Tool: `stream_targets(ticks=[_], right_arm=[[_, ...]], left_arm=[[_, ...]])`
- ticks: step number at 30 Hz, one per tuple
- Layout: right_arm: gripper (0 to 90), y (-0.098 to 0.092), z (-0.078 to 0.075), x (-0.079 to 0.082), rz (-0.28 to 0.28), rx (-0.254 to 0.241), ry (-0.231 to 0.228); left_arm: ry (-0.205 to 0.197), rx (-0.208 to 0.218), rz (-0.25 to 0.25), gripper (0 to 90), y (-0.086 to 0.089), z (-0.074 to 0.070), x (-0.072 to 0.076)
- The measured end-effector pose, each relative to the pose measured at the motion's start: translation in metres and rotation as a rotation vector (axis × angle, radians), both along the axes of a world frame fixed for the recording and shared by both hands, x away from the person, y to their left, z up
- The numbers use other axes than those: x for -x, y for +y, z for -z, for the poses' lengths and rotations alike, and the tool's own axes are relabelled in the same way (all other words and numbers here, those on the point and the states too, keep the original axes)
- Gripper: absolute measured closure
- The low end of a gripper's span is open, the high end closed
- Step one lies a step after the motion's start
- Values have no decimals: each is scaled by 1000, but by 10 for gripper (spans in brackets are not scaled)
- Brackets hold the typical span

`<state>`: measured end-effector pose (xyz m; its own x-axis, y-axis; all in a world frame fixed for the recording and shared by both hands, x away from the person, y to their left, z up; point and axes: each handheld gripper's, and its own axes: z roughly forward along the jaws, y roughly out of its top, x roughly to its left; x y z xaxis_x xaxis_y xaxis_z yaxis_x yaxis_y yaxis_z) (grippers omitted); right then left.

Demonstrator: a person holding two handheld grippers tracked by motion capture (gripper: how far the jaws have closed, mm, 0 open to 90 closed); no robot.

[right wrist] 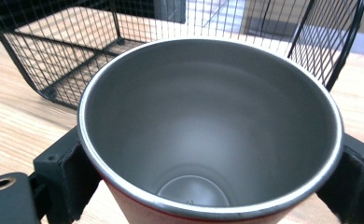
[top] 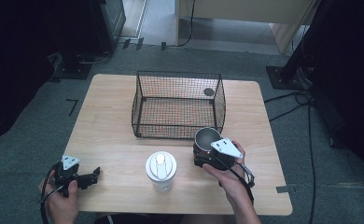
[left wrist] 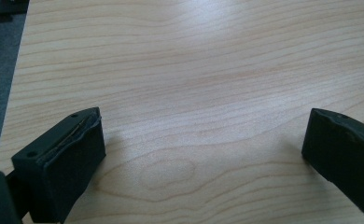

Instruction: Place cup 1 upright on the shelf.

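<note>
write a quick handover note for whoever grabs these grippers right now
Right gripper: shut on the metal cup, jaws on either side of its body below the rim; the cup is upright and empty, just in front of the wire basket.
Left gripper: open, holding nothing, low over bare table near the front left corner.
White lidded bottle stands untouched at the front middle.
Done: cup gripped.
Left: probably lifting the cup into the empty basket, perhaps the bottle next.

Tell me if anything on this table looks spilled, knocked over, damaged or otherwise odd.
Nothing stands out. The metal cup sits upright and empty between the right gripper's jaws, the white lidded bottle stands upright, and the wire basket sits square on the table. No spills show.
</note>
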<state>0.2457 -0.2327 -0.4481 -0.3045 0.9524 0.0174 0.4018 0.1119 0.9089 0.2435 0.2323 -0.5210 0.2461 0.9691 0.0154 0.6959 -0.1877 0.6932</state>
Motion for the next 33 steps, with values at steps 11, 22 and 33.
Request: stream_targets(ticks=[11,22,33], right_arm=[[76,6,-28,1,-21,-2,-63],[75,10,-52,-9,-13,-39,-114],[76,16,-65,-21,10,-47,-222]], left_arm=[[-1,1,-1,0,0,0,0],[-1,2,-2,0,0,0,0],[0,1,-1,0,0,0,0]])
